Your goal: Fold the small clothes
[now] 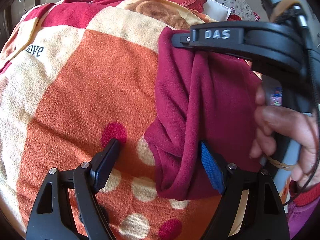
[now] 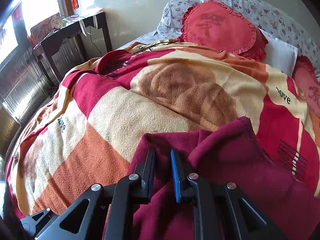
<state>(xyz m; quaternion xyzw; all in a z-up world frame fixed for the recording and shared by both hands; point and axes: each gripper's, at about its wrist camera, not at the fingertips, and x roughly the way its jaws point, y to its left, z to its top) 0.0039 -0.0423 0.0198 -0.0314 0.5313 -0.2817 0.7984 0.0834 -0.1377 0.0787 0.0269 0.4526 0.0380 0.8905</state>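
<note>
A dark red knit garment [image 1: 200, 104] hangs bunched above the orange, cream and red fleece blanket [image 1: 96, 84]. My left gripper [image 1: 158, 160] is open; the garment's lower folds drape between its fingers, against the blue-padded right finger [image 1: 210, 168]. My right gripper [image 1: 180, 40] comes in from the right at the garment's top edge and is shut on it. In the right wrist view the gripper [image 2: 163, 170] has its jaws nearly closed, pinching a fold of the garment [image 2: 230, 160], which spreads over the blanket [image 2: 120, 116].
A red heart-shaped cushion [image 2: 220, 26], a white pillow [image 2: 280, 54] and floral pillows [image 2: 260, 6] lie at the bed's head. A dark wooden table [image 2: 70, 34] stands by the window at the left. The person's hand [image 1: 284, 132] grips the right tool's handle.
</note>
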